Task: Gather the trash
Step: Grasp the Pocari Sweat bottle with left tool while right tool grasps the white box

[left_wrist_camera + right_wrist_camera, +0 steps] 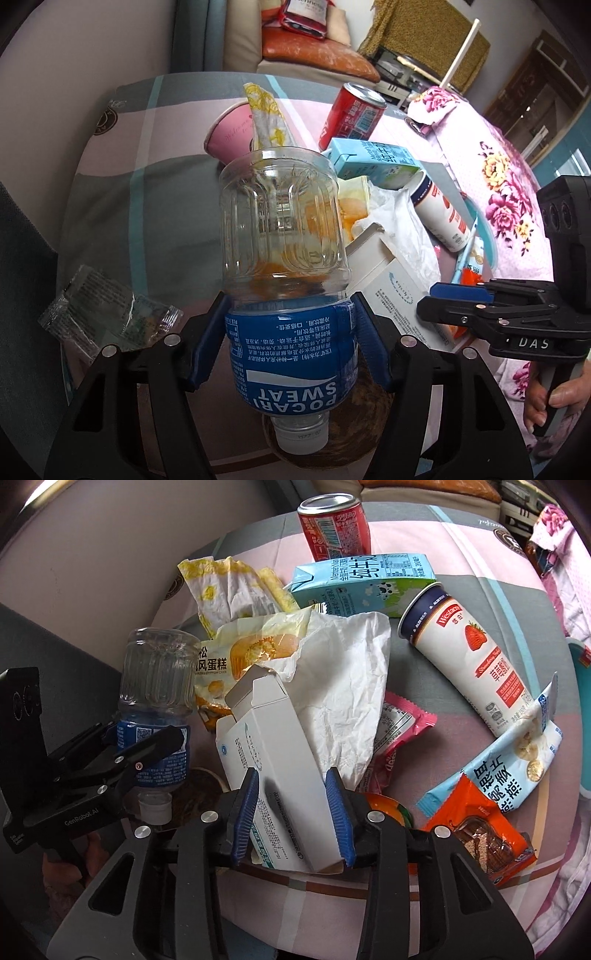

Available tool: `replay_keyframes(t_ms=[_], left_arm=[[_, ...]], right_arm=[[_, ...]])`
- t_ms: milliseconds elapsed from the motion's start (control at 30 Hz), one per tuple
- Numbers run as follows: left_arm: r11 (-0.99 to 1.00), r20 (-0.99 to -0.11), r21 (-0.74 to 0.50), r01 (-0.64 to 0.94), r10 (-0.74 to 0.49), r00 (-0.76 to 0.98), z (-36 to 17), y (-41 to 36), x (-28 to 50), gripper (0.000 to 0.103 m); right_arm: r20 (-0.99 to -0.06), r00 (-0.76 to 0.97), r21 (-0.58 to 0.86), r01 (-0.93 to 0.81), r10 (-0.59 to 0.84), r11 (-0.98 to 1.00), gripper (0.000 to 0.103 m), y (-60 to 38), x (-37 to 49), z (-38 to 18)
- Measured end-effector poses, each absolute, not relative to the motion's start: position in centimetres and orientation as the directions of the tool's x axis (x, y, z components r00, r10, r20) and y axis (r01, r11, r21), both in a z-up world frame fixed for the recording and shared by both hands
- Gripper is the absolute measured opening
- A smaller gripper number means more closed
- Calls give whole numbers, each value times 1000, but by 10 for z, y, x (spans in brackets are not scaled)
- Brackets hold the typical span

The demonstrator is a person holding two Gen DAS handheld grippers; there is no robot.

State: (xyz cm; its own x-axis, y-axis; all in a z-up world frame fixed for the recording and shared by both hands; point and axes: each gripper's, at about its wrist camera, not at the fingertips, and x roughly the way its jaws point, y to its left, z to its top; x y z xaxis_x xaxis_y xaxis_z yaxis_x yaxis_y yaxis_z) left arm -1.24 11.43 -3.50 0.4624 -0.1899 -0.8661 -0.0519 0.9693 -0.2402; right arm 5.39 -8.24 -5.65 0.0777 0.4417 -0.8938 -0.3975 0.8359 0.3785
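Blue fingers [207,343] of the left gripper [290,345] clamp an empty plastic bottle [284,236], cap toward the camera. The right gripper [291,816] apparently grips a white carton [273,753] above the littered checked bedsheet [461,546].

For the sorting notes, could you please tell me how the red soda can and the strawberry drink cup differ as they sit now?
The red soda can stands upright at the back of the pile; the strawberry drink cup lies on its side, open mouth toward the milk carton. The can is red metal with a barcode; the cup is white with a navy rim band and a strawberry picture. The cup looks longer. Both are drink containers on the patterned cloth, and neither is held.
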Motion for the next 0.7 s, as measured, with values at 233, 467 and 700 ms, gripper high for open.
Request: replay_keyframes(t_ms=[233,467,700], left_arm=[[968,-869,-243,-64,-188,457,-43,123,-12,67],[966,-873,-249,-69,-193,447,-48,126,-12,67],[967,-869,-244,-70,-186,459,-42,121,-13,67]], right_arm=[[-895,36,389,-424,445,818,60,-68,57,-70],[-878,6,426,-447,479,786,36,-51,57,-72],[-847,60,445,-462,528,767,24,-56,47,-44]])
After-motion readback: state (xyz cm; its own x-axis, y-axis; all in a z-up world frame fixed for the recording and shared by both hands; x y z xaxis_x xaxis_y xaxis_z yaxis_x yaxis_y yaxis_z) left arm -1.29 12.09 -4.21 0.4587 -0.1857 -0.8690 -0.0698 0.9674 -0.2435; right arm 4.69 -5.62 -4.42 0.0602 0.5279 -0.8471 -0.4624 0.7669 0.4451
